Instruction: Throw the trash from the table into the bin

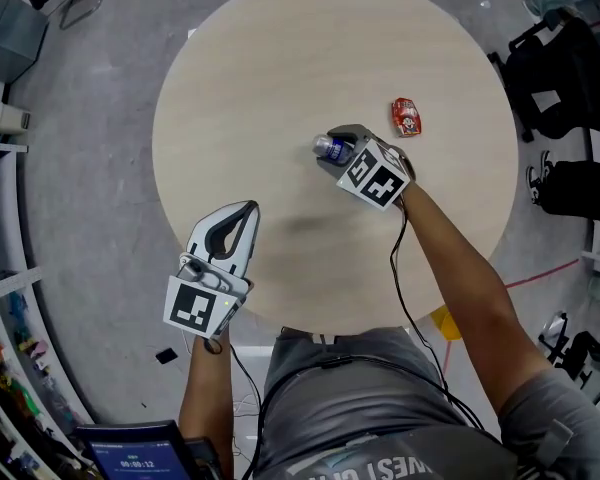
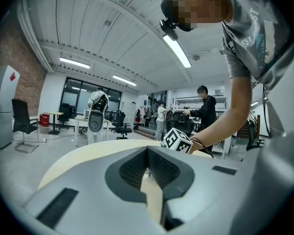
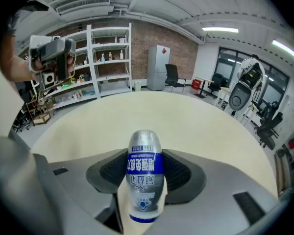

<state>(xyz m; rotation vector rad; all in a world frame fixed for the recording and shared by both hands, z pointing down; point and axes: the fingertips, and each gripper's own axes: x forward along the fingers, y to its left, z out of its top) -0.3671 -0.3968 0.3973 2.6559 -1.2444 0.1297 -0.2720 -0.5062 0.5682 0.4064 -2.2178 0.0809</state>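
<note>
Silver-blue bottle (image 3: 144,173) was pinched in the right claw (image 1: 335,141) above the pale round surface (image 1: 280,58), and the left claw (image 1: 249,208) was pressed together, holding nothing.

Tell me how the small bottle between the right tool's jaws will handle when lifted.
The bottle is small, so probably light. Its glossy, rounded body may slip in the right tool unless squeezed firmly. Round-sided, it would likely roll if dropped on the table. Whether it is empty cannot be told.
</note>
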